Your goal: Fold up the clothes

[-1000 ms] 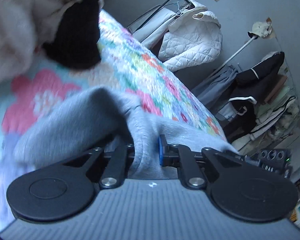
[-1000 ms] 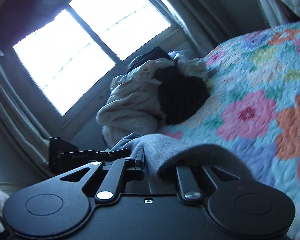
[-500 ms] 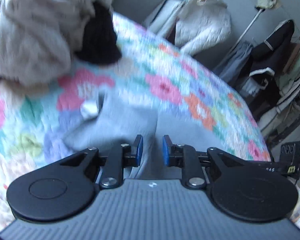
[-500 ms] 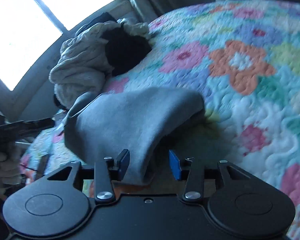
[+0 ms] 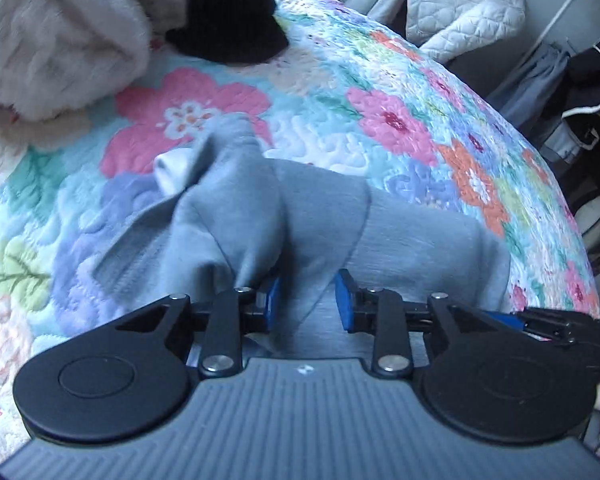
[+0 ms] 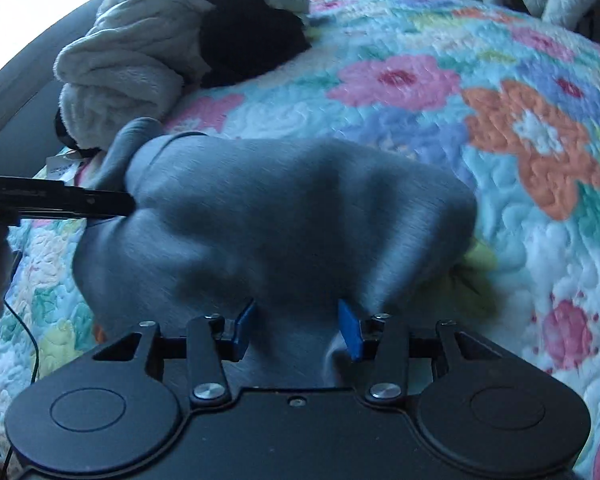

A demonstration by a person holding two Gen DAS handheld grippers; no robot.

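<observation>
Grey garment: the grey garment (image 5: 300, 216) lies bunched on the flowered quilt (image 5: 380, 92), in the lower middle of both wrist views, with a pale inner patch turned up at its 10 o'clock corner.
Left gripper: the left gripper (image 5: 307, 294) points down at the cloth; its jaws are opening, the blue pads stand apart, and grey fabric lies between them, draped against the left pad without being pinched.
Right gripper: the right gripper (image 6: 298, 330) has its jaws parted, with a fold of the garment rising between the blue pads; neither pad presses on it.
Other tool in right view: a black gripper arm (image 6: 56, 200) reaches in from 9 o'clock and meets the garment's edge.
Cream blanket: a heap of cream blanket (image 6: 132, 52) sits on the quilt at 11 o'clock of the garment.
Black cloth: a black cloth (image 6: 252, 44) rests against that heap.
White quilted jacket: a white quilted jacket (image 5: 464, 4) hangs beyond the bed at 1 o'clock in the left view.
Dark hanging clothes: dark hanging clothes (image 5: 580, 76) show at 2 o'clock.
</observation>
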